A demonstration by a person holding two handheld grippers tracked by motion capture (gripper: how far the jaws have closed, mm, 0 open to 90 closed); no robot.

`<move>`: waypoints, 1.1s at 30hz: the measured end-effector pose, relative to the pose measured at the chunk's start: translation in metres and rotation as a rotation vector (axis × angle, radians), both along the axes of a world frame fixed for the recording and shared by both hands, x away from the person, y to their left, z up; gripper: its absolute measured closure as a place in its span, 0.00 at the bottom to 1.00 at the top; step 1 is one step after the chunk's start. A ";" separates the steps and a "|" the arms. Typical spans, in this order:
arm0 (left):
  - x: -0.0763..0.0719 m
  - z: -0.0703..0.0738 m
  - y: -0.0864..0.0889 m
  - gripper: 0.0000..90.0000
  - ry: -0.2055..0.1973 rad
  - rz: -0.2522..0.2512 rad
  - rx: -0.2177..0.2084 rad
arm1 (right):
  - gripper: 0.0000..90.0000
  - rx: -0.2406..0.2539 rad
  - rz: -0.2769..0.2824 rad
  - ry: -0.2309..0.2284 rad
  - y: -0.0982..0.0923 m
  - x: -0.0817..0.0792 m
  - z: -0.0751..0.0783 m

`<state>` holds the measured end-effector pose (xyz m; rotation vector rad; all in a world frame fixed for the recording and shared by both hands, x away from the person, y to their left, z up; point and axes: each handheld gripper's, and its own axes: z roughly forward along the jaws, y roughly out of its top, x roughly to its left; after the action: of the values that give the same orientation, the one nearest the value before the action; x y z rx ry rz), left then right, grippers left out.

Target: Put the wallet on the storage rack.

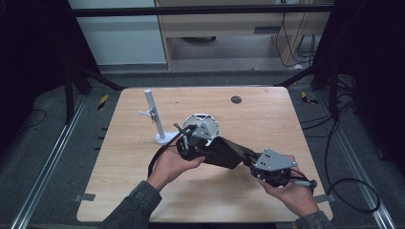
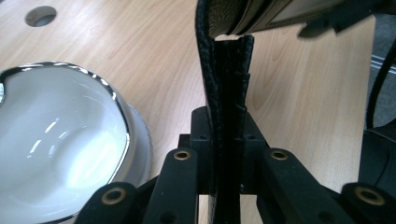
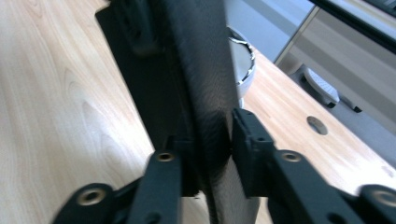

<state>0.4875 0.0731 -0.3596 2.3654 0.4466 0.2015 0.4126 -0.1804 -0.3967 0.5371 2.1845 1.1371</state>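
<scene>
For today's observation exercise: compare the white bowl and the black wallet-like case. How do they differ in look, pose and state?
The white bowl is round, glossy and dark-rimmed; the black case is flat, matte and textured. The bowl rests on the table, untouched; the case is lifted clear of it, clamped at one end by the left hand-held gripper and at the other by the right hand-held gripper. Both lie near the table's middle.

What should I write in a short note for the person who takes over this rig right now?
Left claw: shut on one end of the flat black textured leather pouch.
Right claw: at the pouch's other end; the pads look slightly loosened.
Pouch: lifted above the wooden table, beside the white bowl.
Done: pouch picked up by both claws.
Left: put it where it belongs.
</scene>
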 end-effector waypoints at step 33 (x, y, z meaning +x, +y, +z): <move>0.000 0.059 0.040 0.90 -0.067 0.130 0.014 | 0.10 0.156 -0.501 0.160 -0.059 0.024 -0.078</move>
<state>0.4875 0.1134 -0.3009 2.3372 0.5689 0.3447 0.4362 -0.2394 -0.4742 1.2008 1.9326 1.0139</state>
